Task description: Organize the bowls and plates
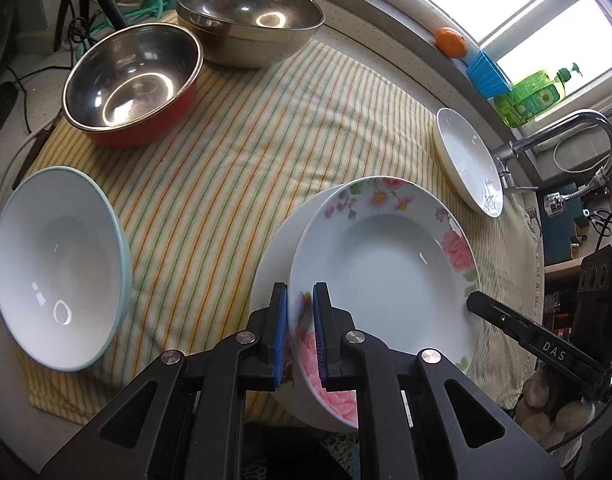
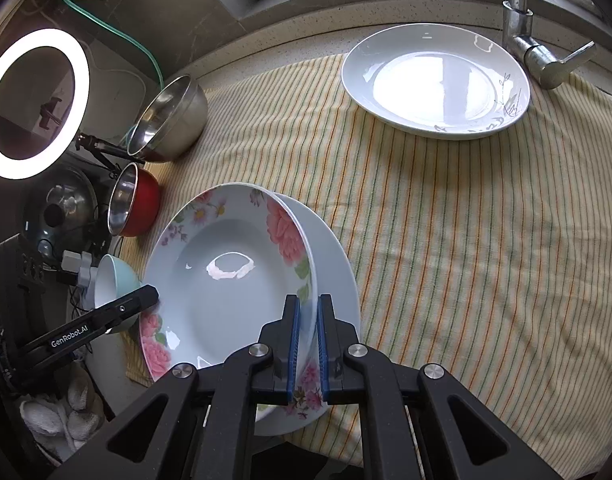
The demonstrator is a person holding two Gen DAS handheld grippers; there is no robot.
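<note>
seen from above and behind, angled steeply downward: left gripper (image 1: 299, 320), blue pads (image 1: 281, 328) closed tight on the near rim of a flowered plate (image 1: 386, 264). opposite, right gripper (image 2: 308, 334), likewise pinched on the facing rim, blue pads (image 2: 293, 344) on either face. gloved fingers (image 2: 45, 416) wrapped around the left handle below.

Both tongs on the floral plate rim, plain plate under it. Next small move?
Probably lower it the rest of the way: both tongs, left and right, grip the floral plate directly over the plain plate, then release.
</note>
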